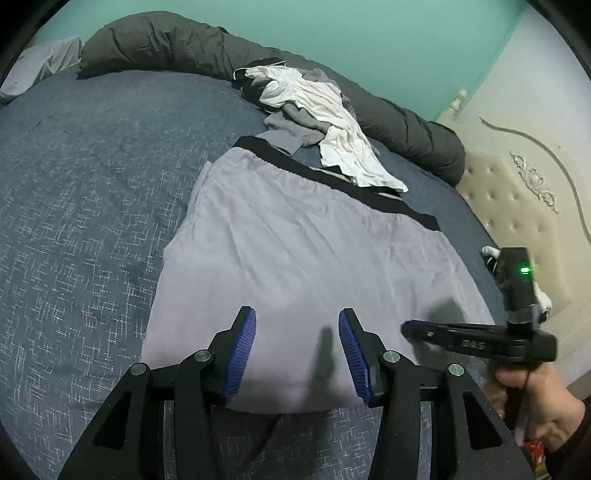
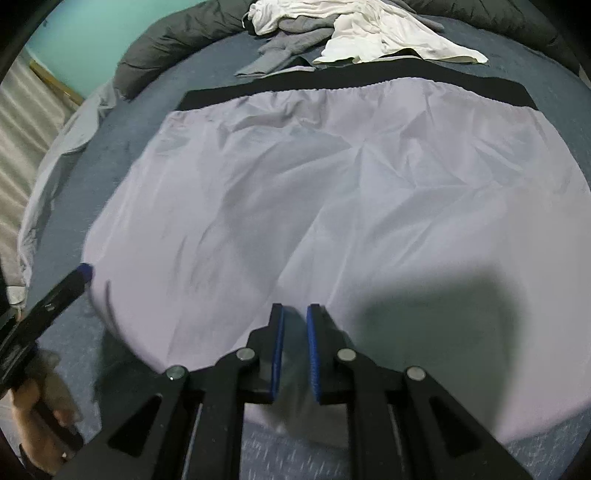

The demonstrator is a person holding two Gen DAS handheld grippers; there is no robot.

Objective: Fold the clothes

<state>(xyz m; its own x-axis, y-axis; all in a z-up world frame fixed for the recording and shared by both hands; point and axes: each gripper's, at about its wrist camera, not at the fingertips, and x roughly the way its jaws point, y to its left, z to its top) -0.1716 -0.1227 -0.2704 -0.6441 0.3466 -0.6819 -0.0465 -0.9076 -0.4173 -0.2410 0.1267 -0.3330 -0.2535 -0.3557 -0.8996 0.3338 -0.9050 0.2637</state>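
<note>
Lilac shorts [image 1: 295, 258] of thin, creased cloth with a black elastic waistband [image 2: 354, 86] lie spread flat on a blue-grey woven bedspread [image 1: 92, 184], waistband at the far side and hem nearest both cameras. Beyond the waistband sits a loose heap of a white garment [image 1: 332, 125] over a grey garment [image 1: 295, 125], the white one overlapping the black band at one spot. A dark grey rolled duvet [image 1: 159, 40] runs along the far edge of the bed against a turquoise wall [image 1: 369, 33], and a cream tufted headboard [image 1: 517, 206] stands to the right.

The left gripper [image 1: 297, 354] hangs over the near hem with its blue ribbed pads well apart and only cloth showing in the gap; they do not pinch it. The right gripper [image 2: 294, 350] points steeply down at the hem, its blue pads drawn close with a narrow gap; whether a fold of lilac cloth is caught there cannot be told. A bare hand [image 1: 535, 402] holds that gripper's handle.
</note>
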